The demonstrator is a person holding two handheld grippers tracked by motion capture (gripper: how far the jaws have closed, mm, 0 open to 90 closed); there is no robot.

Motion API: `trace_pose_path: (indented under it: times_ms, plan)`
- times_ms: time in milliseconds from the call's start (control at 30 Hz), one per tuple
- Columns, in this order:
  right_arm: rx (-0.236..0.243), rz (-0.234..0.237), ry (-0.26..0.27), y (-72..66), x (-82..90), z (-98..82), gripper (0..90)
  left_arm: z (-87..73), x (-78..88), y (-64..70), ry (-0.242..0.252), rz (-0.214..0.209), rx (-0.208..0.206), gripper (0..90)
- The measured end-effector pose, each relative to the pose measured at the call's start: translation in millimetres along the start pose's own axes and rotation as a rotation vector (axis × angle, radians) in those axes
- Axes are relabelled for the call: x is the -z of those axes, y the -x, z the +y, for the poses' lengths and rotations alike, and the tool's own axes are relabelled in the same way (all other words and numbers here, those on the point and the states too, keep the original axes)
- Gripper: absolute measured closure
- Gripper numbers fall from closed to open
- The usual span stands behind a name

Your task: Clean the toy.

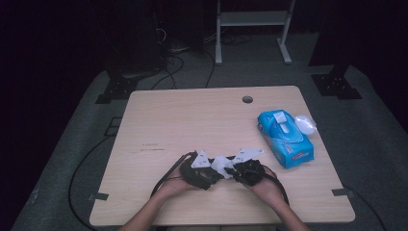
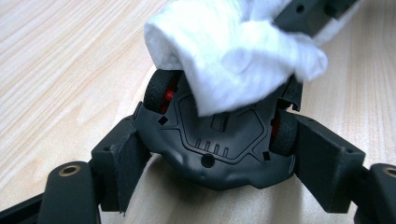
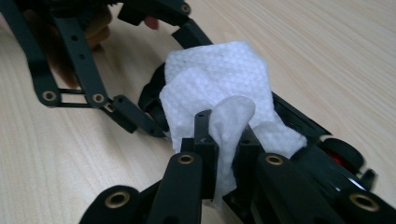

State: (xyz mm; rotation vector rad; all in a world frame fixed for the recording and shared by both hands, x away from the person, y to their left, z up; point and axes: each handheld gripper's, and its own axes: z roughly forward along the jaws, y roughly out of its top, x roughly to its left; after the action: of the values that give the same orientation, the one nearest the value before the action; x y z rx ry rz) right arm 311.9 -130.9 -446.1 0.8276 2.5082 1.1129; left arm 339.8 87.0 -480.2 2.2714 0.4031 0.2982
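Toy car (image 2: 219, 149): upside down, clamped in left gripper (image 2: 219, 158) jaws; wipe (image 3: 219, 98) pinched in right gripper (image 3: 223, 149) jaws, laid on it.

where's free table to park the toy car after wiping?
Bare wood across the table's left half and far middle, from the cable hole over to the wipes pack. Crowded at the near centre: both claws, toy car and wipe. Right edge taken by the pack.

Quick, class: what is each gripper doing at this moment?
Left gripper: jaws around a black toy car, held underside up.
Right gripper: shut on a white wipe lying against the car.
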Motion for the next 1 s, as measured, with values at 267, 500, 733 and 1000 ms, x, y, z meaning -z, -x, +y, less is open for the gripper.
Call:
trace_pose_path:
  times_ms: [267,500,733,1000]
  plan:
    - [-0.036,0.005,0.022,-1.3,0.7,-4.3,83.6,1.8,-2.0,1.0,-0.002,-0.002,-0.004,23.4]
    - [0.017,-0.03,-0.029,4.9,8.7,-4.1,83.5,1.2,-1.0,-0.9,0.009,-0.014,0.02,23.5]
    - [0.091,-0.063,-0.015,3.5,14.4,-5.8,68.0,1.0,-1.0,-0.5,0.006,-0.008,0.014,23.4]
    - [0.083,-0.063,0.012,5.7,13.1,0.7,58.8,0.8,-1.7,-1.6,0.01,-0.012,0.005,23.5]
